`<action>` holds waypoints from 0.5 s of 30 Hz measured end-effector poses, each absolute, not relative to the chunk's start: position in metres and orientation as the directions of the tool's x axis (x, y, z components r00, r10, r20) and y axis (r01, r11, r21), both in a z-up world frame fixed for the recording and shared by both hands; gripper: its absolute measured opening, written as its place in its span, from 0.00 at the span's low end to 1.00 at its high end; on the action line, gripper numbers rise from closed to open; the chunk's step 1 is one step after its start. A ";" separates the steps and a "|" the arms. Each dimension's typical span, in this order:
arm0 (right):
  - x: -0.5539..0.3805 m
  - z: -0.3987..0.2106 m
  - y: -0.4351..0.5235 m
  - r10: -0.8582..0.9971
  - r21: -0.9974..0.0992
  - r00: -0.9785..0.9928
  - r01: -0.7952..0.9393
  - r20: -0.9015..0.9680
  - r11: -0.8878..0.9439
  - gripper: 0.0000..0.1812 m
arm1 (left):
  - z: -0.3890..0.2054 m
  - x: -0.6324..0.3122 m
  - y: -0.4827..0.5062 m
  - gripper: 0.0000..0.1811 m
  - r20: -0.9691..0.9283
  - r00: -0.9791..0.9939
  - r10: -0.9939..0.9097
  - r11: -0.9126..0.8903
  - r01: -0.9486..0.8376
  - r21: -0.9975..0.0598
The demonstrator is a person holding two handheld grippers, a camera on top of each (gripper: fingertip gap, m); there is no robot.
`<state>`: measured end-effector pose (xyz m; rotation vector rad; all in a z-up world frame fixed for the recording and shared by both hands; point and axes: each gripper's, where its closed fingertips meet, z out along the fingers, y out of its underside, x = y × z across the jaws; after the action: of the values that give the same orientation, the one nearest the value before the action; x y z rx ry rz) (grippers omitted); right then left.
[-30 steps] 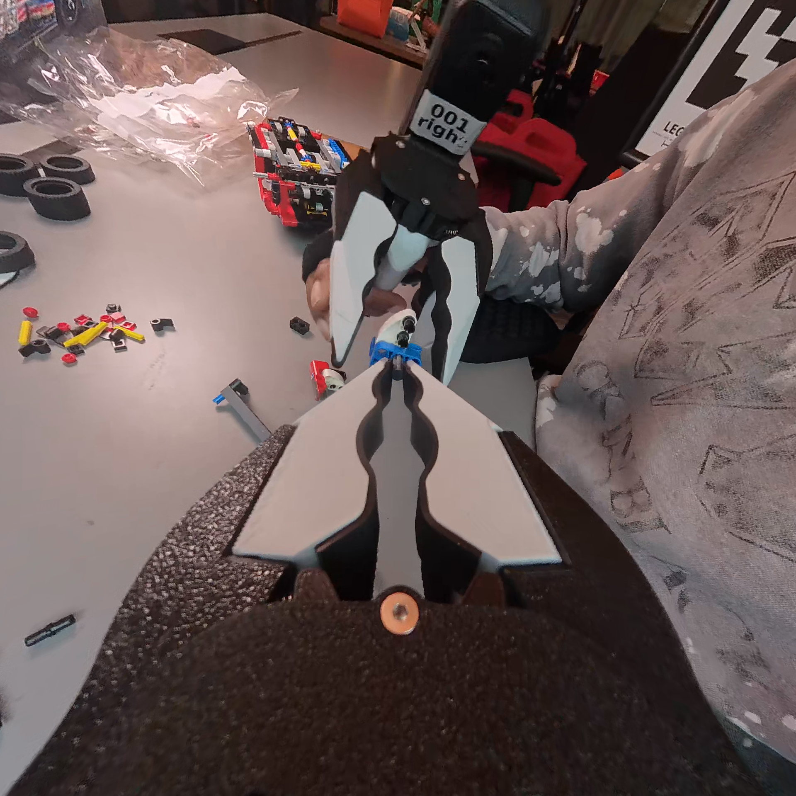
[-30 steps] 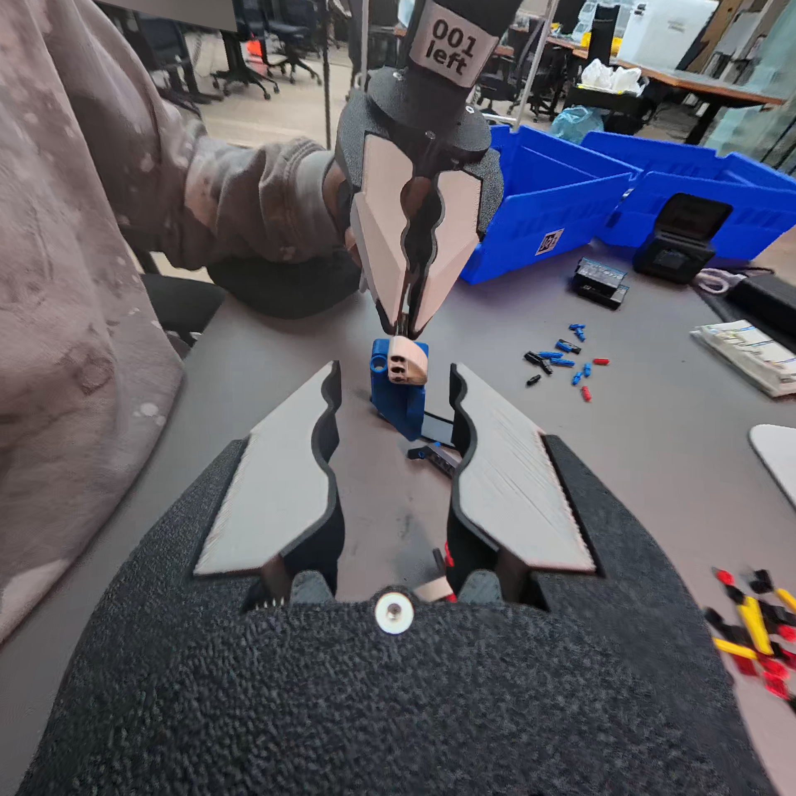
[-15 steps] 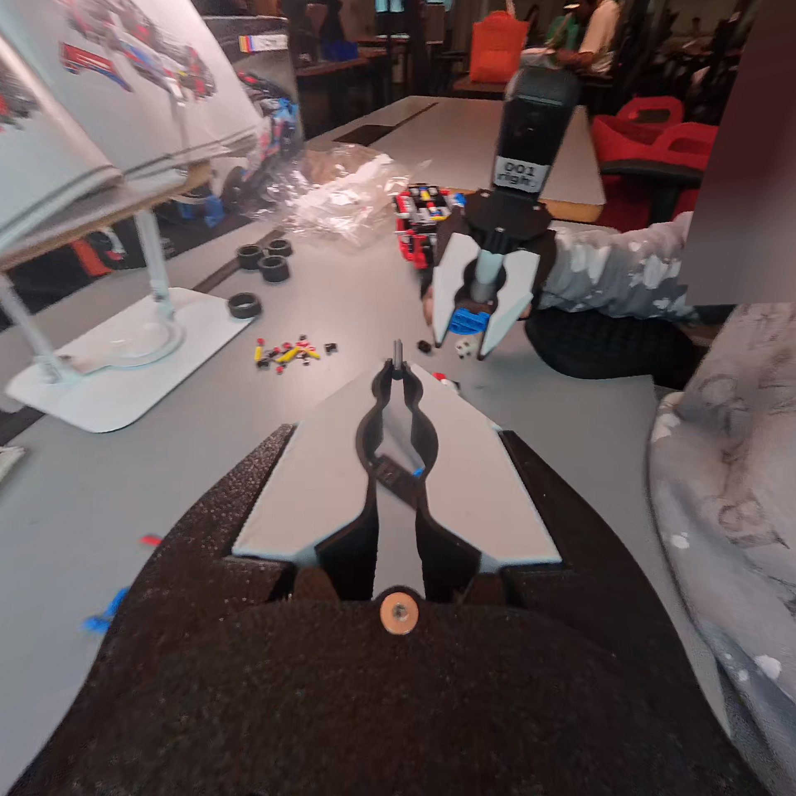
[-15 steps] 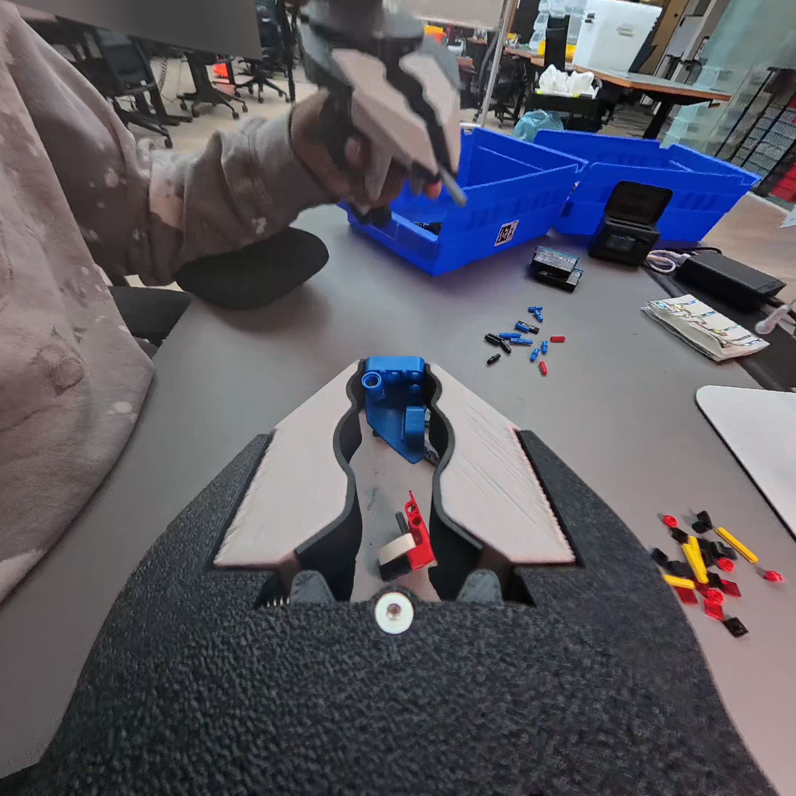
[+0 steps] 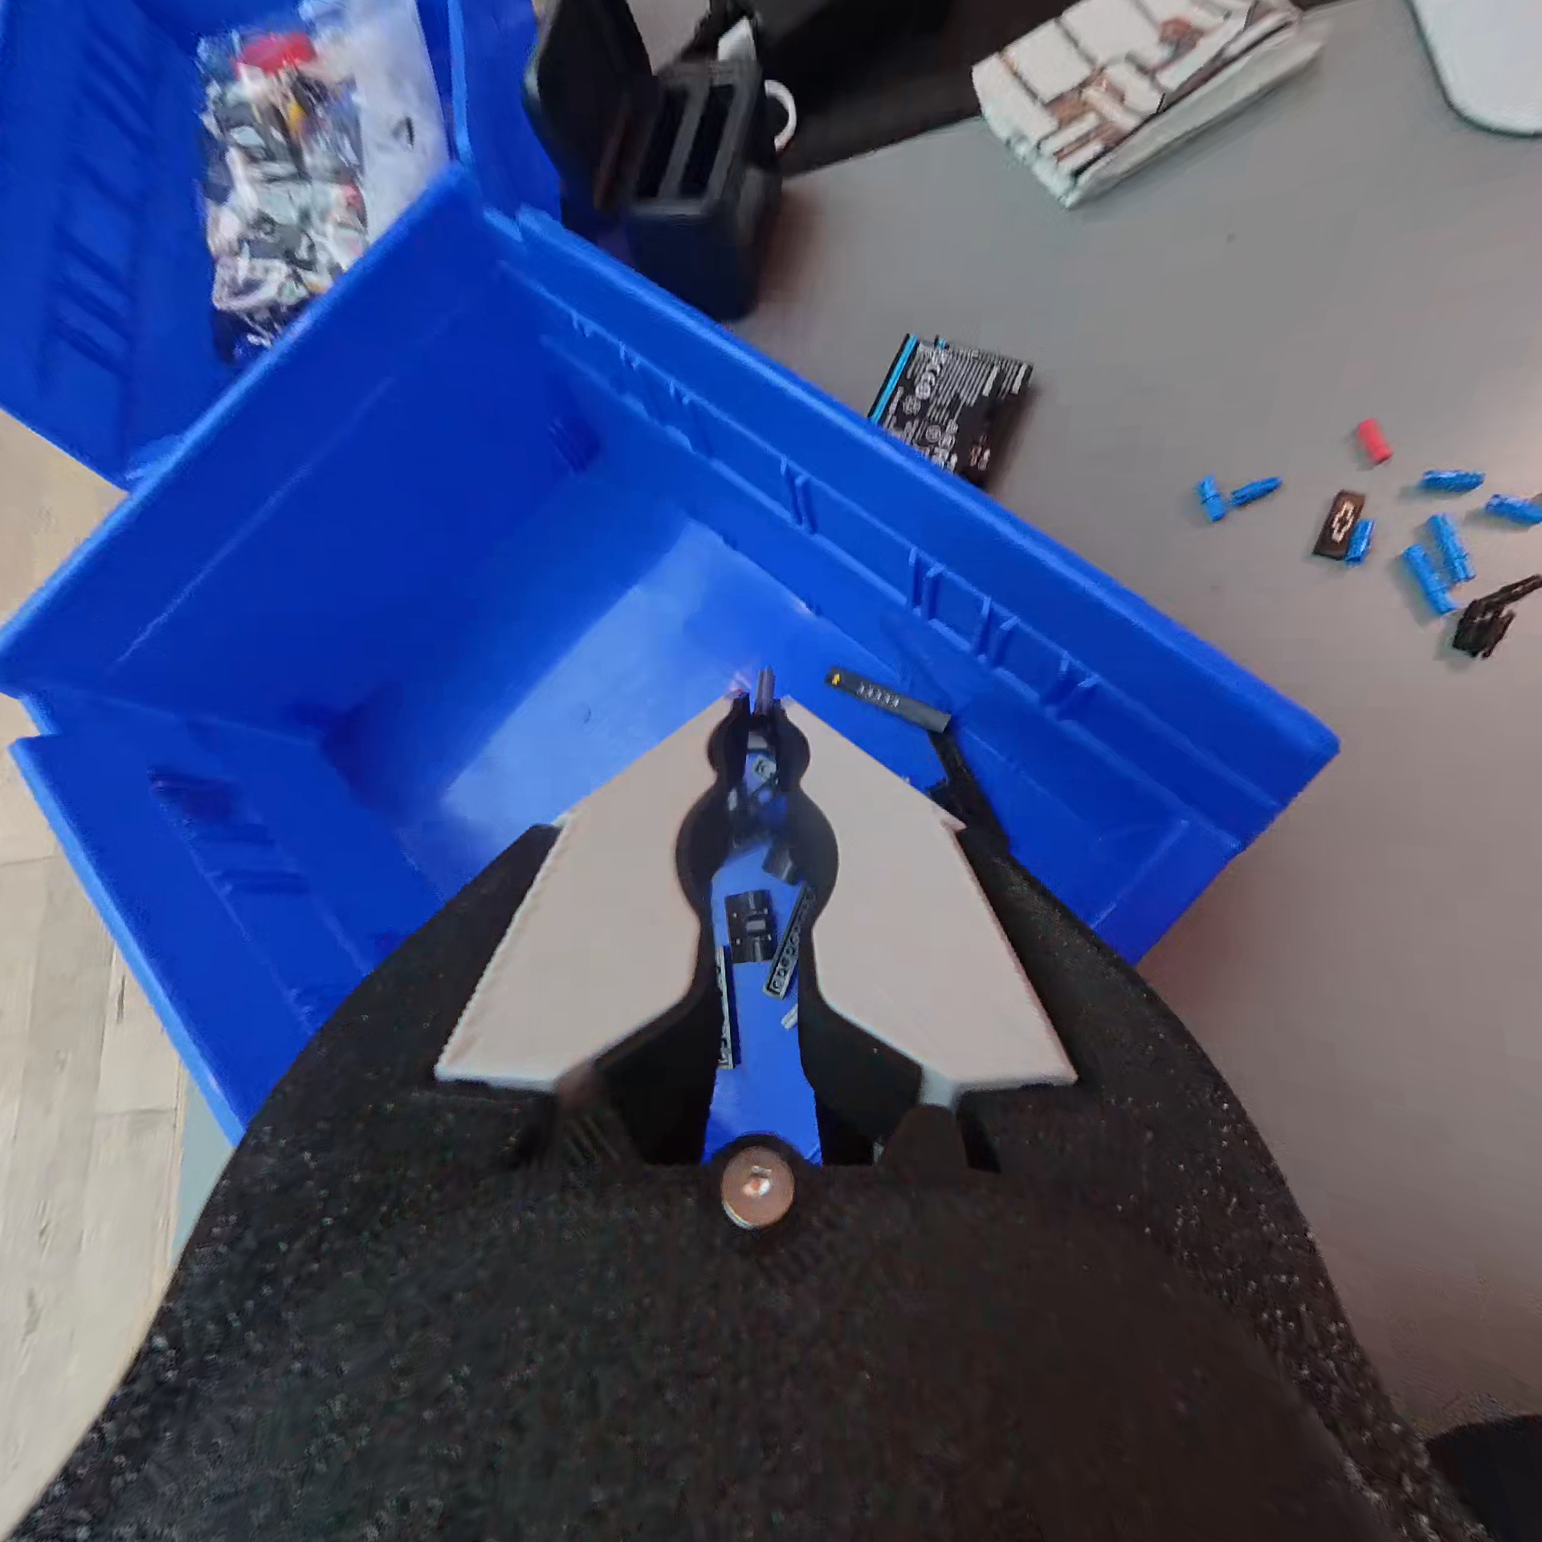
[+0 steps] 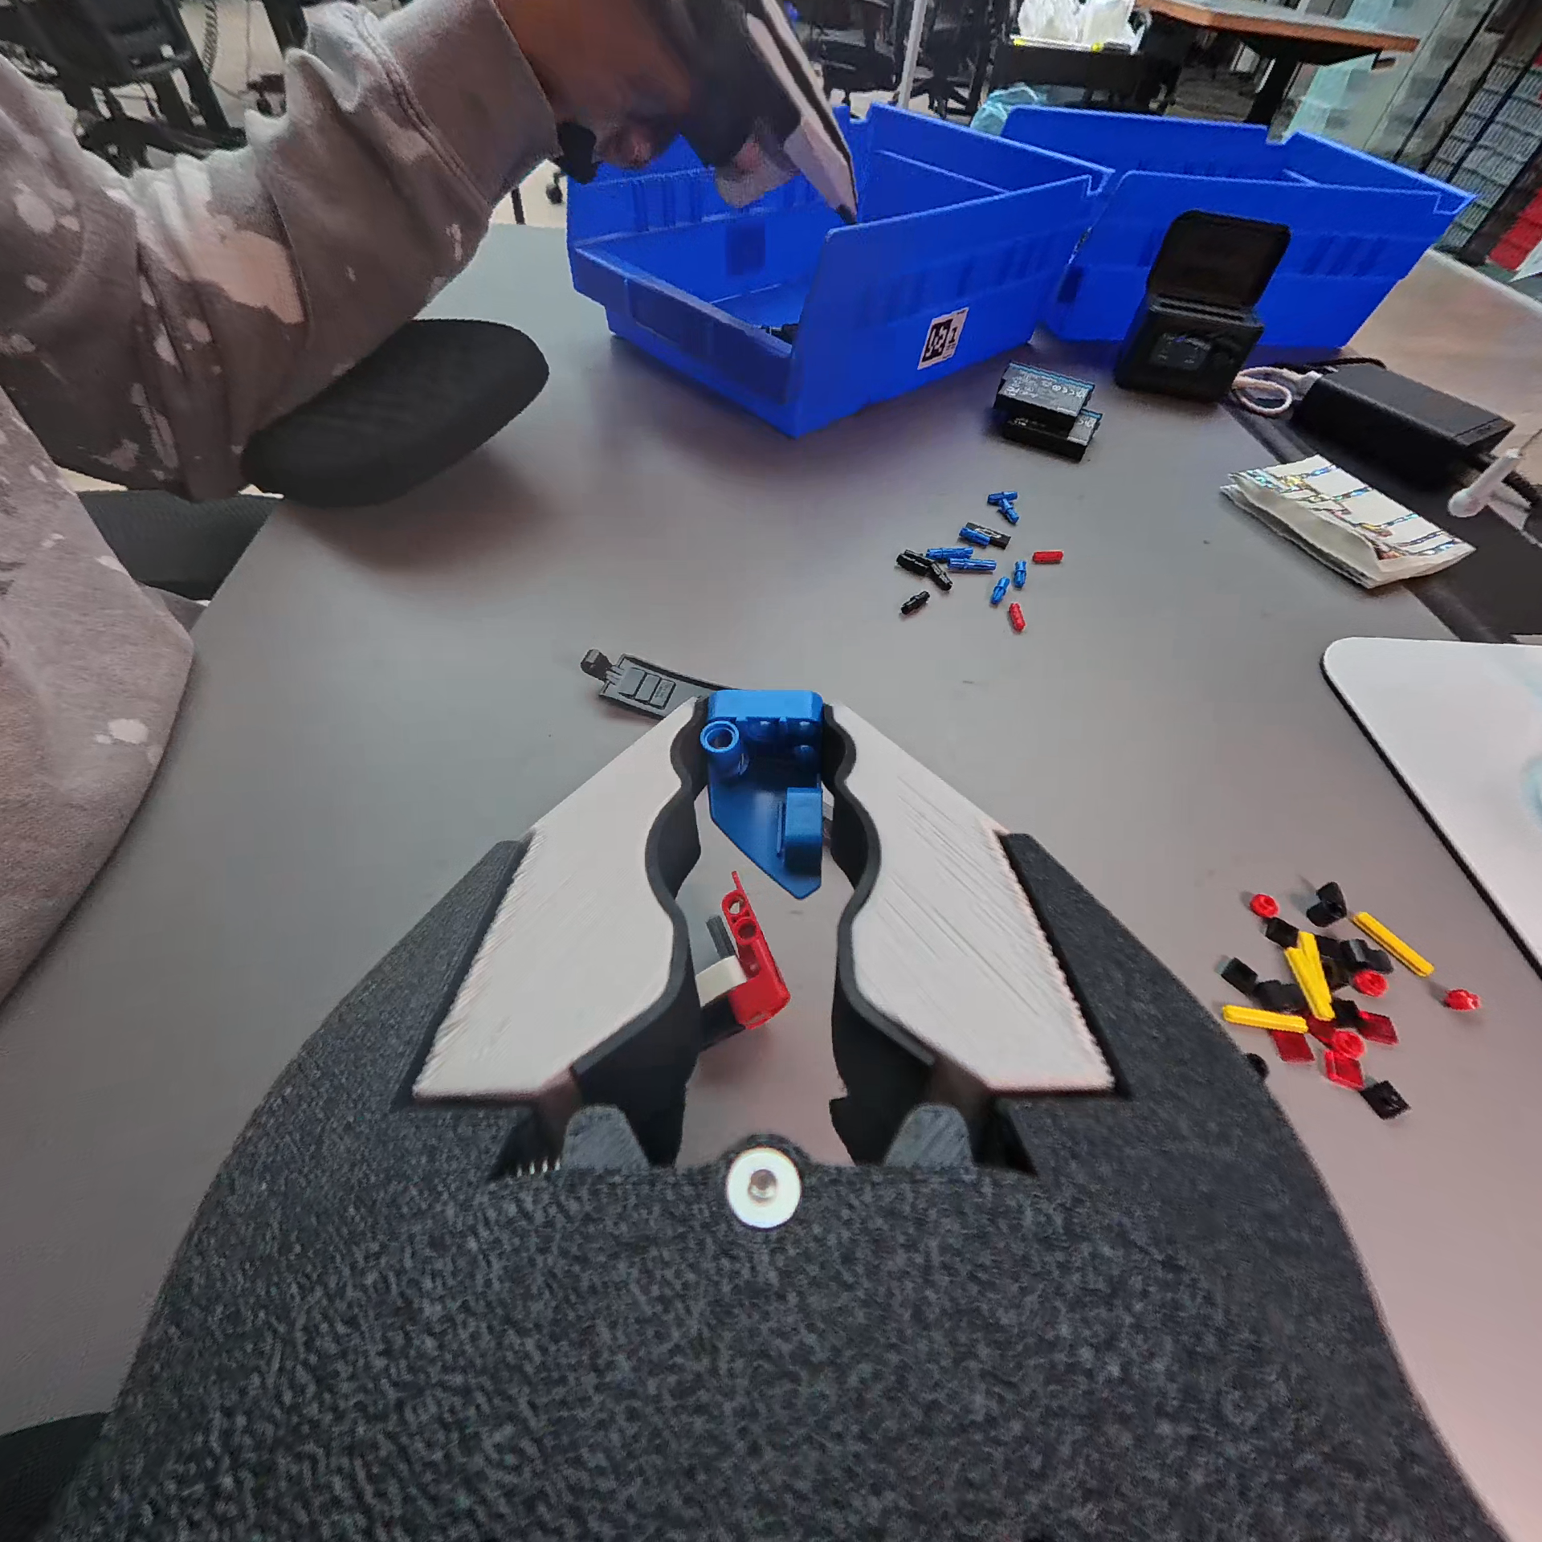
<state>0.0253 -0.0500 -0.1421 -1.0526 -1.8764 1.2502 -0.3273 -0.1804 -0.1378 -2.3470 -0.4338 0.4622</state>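
Note:
My left gripper (image 5: 761, 709) is shut on a thin dark pin (image 5: 763, 686) that sticks out past its tips. It hangs over the open blue bin (image 5: 417, 501), pointing down into it. Several black parts (image 5: 755, 926) and a black beam (image 5: 889, 699) lie on the bin floor. My right gripper (image 6: 763, 719) is shut on a blue angular piece (image 6: 763, 784) and holds it just above the grey table. The left gripper (image 6: 805, 142) also shows far off in the right wrist view, above the blue bin (image 6: 834, 275).
A red-and-white part (image 6: 751, 959) and a black flat part (image 6: 638, 680) lie under and ahead of my right gripper. Blue pins (image 6: 972, 551), a red, yellow and black pile (image 6: 1327, 985), batteries (image 6: 1047, 400), a black case (image 6: 1193, 317), a booklet (image 6: 1343, 521) and a white plate (image 6: 1460, 751) sit to the right. The gap from one gripper's tips to the other's is roughly 40 cm.
My left gripper drew the thin pin away from the blue piece and swung over to the blue bin. My right gripper closed on the blue piece and still holds it.

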 end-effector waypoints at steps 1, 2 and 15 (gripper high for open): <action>0.025 -0.142 -0.050 0.878 -0.937 -0.472 0.266 0.078 0.226 0.14 | -0.145 -0.327 -0.182 0.02 -0.206 0.883 0.422 -0.722 0.189 -0.666; 0.026 -0.143 -0.050 0.879 -0.936 -0.471 0.268 0.080 0.229 0.14 | -0.146 -0.327 -0.181 0.06 -0.210 0.882 0.423 -0.724 0.189 -0.664; 0.021 -0.126 -0.043 0.893 -0.921 -0.384 0.204 0.236 0.332 0.14 | -0.022 -0.100 -0.084 0.18 0.270 0.880 -0.391 -0.180 0.215 -0.960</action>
<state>0.0208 -0.0428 -0.1261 -0.9755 -1.8004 1.0900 -0.1003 -0.0838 -0.0217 -1.6677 0.1375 -0.5417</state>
